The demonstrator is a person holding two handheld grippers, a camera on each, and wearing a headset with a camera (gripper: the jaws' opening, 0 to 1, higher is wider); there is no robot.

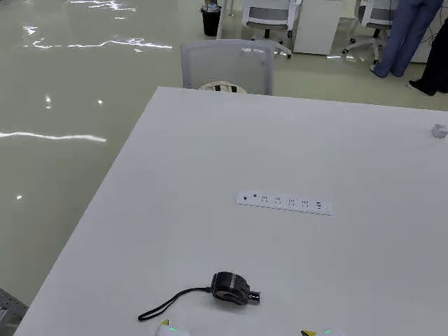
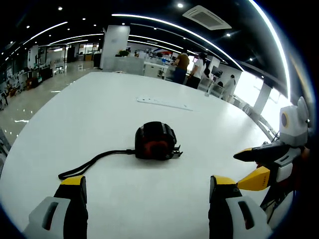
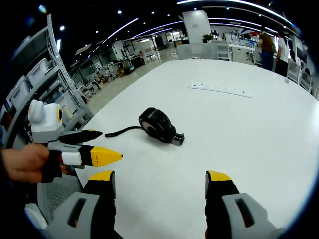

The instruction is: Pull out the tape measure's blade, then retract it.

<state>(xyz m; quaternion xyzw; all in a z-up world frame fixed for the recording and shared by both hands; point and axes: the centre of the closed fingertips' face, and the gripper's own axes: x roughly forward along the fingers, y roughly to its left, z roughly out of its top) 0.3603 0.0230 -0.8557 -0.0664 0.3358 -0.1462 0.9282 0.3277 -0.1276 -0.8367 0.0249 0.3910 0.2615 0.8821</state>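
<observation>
A: Your tape measure point(image 1: 230, 287) lies on its side on the white table point(image 1: 294, 133), near the edge closest to you, between your two grippers.

B: Your left gripper point(image 2: 148, 182) has its jaws spread wide and grips nothing. The tape measure sits straight ahead of them, centred in the gap and apart from both tips.

A: Your right gripper point(image 3: 160, 175) is likewise wide apart and empty. From it, the tape measure lies ahead and a little to the left.

B: Its long axis runs left to right across you. The black wrist strap point(image 1: 168, 305) trails toward your left side, and the blade hook point(image 1: 253, 297) points toward your right.

A: As a judgement, your left gripper suits steadying the tape measure and your right suits taking the blade hook. Neither looks clearly nearer.
</observation>
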